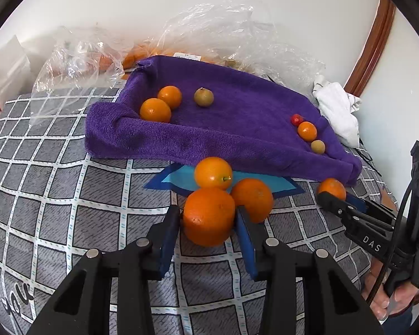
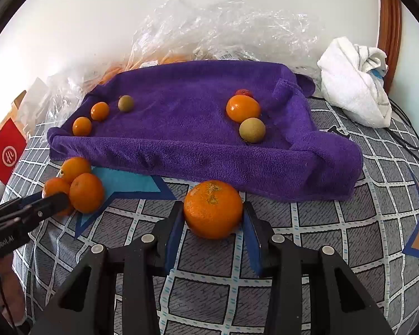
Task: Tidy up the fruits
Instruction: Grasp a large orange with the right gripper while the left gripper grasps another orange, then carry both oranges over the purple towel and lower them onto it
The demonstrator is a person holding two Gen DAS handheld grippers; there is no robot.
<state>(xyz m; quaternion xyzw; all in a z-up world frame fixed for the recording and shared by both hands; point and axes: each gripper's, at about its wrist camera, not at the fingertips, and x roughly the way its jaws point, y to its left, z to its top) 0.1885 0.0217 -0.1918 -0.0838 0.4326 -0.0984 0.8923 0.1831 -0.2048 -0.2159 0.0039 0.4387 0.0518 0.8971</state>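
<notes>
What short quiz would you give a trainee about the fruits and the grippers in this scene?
1. True or false: the purple towel holds six fruits.
2. What lies between the fingers of the right gripper? A) an orange B) a white cloth C) a small red fruit
3. How many oranges lie on the checked cover, outside the towel?

Key: 1. True. 2. A. 3. Four.
</notes>
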